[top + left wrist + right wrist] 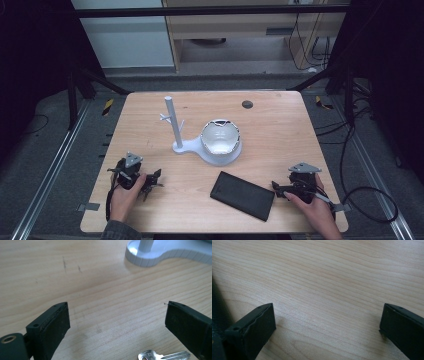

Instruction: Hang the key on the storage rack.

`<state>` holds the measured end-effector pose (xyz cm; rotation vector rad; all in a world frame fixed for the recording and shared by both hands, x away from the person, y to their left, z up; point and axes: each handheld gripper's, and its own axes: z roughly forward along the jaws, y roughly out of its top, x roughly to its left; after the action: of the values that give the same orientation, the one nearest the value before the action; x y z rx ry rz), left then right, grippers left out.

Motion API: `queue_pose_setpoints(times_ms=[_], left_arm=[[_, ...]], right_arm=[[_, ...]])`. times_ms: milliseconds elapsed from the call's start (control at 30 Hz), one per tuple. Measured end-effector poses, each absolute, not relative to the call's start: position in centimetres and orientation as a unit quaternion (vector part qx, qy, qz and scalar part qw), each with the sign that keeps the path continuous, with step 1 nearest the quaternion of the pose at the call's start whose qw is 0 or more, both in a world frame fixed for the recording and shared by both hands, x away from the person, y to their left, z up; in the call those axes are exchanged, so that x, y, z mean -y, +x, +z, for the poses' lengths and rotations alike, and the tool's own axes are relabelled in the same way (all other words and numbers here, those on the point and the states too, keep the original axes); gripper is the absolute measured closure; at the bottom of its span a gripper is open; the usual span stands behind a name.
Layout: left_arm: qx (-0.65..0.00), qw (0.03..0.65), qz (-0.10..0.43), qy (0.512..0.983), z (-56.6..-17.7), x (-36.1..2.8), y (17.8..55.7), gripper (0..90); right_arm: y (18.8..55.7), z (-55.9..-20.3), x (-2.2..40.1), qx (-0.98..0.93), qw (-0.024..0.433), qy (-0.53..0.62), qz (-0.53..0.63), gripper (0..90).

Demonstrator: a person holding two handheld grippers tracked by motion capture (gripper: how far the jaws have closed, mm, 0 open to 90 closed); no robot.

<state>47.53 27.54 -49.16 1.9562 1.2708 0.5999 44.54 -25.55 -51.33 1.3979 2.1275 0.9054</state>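
both grippers rested low on the wooden tabletop (280,115) near its near edge, each in a hand, with nothing held. the left gripper (150,181), close to the near left corner, had its jaws spread wide and released; in the left gripper view a small silver key (163,356) lay flat on the wood just inside the right-hand jaw, apart from both pads, and it looked like the thing that gripper was about to take. the right gripper (278,189), toward the near right corner, was likewise parted and empty, bare wood between its jaws, with the black wallet (242,195) lying flat just beside it, a little toward the centre of the near edge. past the middle of the tabletop stood a white key stand (175,126) with short pegs on its post, its base joined to a white dish (220,138). to take the key well, the left gripper would likely need to draw back a little and shift so the key sat centred between the pads, then come down almost to the wood and close across the flat bow, not the thin blade, since a key lying flat can slide or flip out of a shallow pinch. the right gripper seemed best kept off the wallet meanwhile.
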Motion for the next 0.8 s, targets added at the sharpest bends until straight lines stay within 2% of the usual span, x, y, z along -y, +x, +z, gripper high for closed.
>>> queue_pose_setpoints(times_ms=[333, 433, 600, 800], left_arm=[[-0.486, 0.367, 0.234, 0.758, -47.8, -29.0, 45.5, 5.7], [-0.469, 0.345, 0.235, 0.778, -47.5, -29.1, 44.8, 5.8], [-0.450, 0.344, 0.223, 0.793, -47.1, -29.1, 44.1, 5.2], [-0.450, 0.327, 0.202, 0.806, -47.1, -29.5, 43.8, 5.5]], right_arm=[[44.5, -51.3, 25.6, -0.769, 0.218, 0.504, 0.327, 0.5], [44.5, -51.3, 25.6, -0.769, 0.218, 0.504, 0.326, 0.5], [44.5, -51.3, 25.5, -0.770, 0.218, 0.503, 0.327, 0.5], [44.5, -51.3, 25.5, -0.771, 0.218, 0.502, 0.327, 0.5]])
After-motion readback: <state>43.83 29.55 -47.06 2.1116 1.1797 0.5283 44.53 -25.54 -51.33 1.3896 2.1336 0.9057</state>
